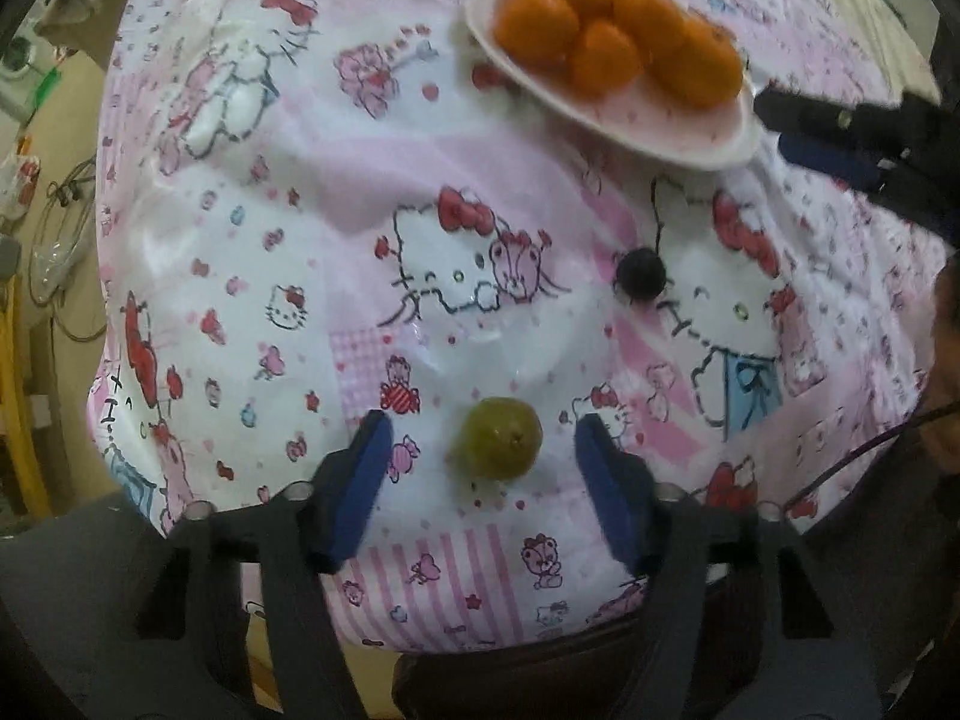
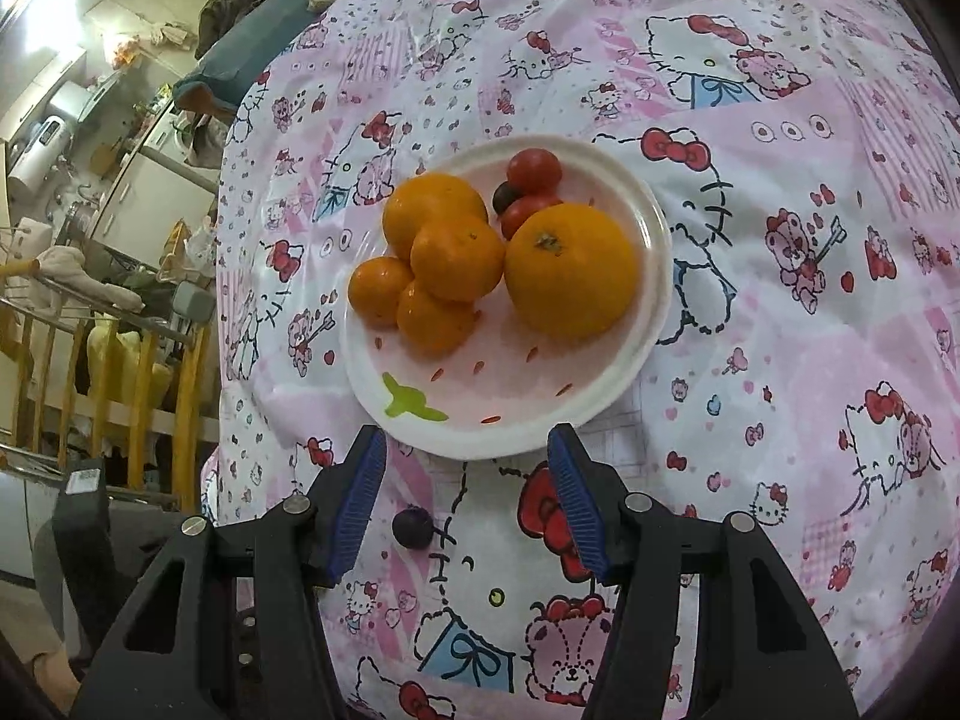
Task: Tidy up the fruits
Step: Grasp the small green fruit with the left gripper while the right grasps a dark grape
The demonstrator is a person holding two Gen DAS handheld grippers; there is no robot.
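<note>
A green grape [image 1: 497, 438] lies on the cloth between the blue pads [image 1: 366, 480] of my left gripper [image 1: 485, 423]. There is a gap on each side of it, so the jaws stand open around it. A dark grape [image 1: 642, 273] lies further up and to the right. My right gripper [image 2: 467, 441] is open over the same dark grape [image 2: 411, 528], which sits near its left pad without touching. Just beyond stands a white plate [image 2: 480, 402] with several oranges [image 2: 570, 267], two red tomatoes [image 2: 534, 171] and a dark berry [image 2: 503, 197].
A pink and white cartoon-print cloth [image 1: 300, 240] covers the table. The plate [image 1: 690, 147] of oranges [image 1: 600, 30] sits top right in the left wrist view, with the right gripper [image 1: 771, 123] beside it. Left of the table are a wooden railing [image 2: 138, 360] and clutter.
</note>
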